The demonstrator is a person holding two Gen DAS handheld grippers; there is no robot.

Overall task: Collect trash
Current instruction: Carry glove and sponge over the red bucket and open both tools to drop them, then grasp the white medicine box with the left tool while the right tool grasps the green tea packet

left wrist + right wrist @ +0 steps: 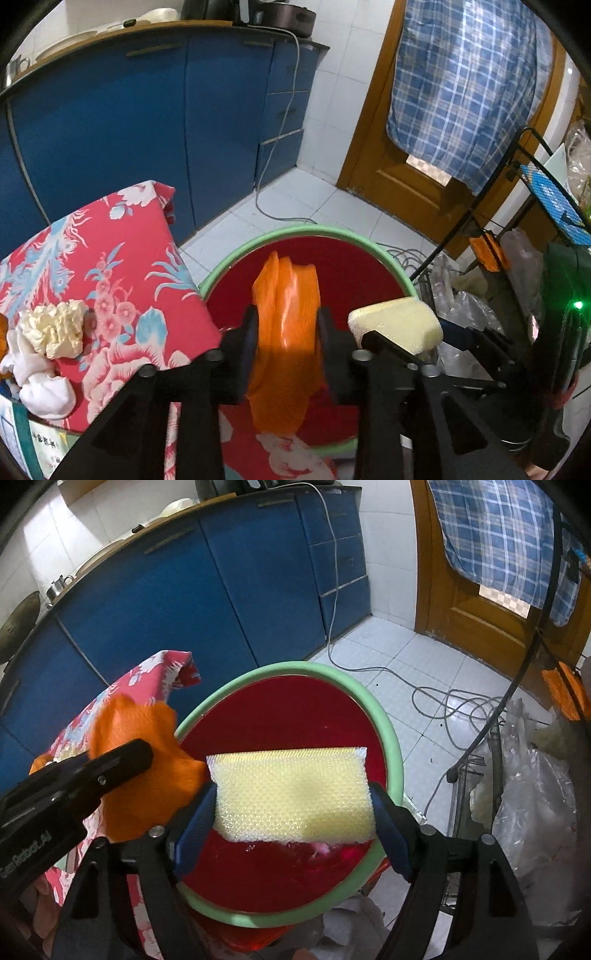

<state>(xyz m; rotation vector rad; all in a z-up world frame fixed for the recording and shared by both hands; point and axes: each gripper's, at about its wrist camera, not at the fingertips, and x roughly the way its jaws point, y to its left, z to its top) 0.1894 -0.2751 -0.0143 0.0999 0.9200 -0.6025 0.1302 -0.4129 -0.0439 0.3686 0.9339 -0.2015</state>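
Beside the bin [384, 738], floral cloth [122, 258], crumpled paper [55, 328].

The left gripper [286, 328] is clamped on an orange bag [286, 317]; the right gripper [293, 803] pinches a yellow sponge [291, 794], side by side.

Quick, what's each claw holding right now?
Left claw: closed on the orange bag.
Right claw: closed on the yellow sponge.
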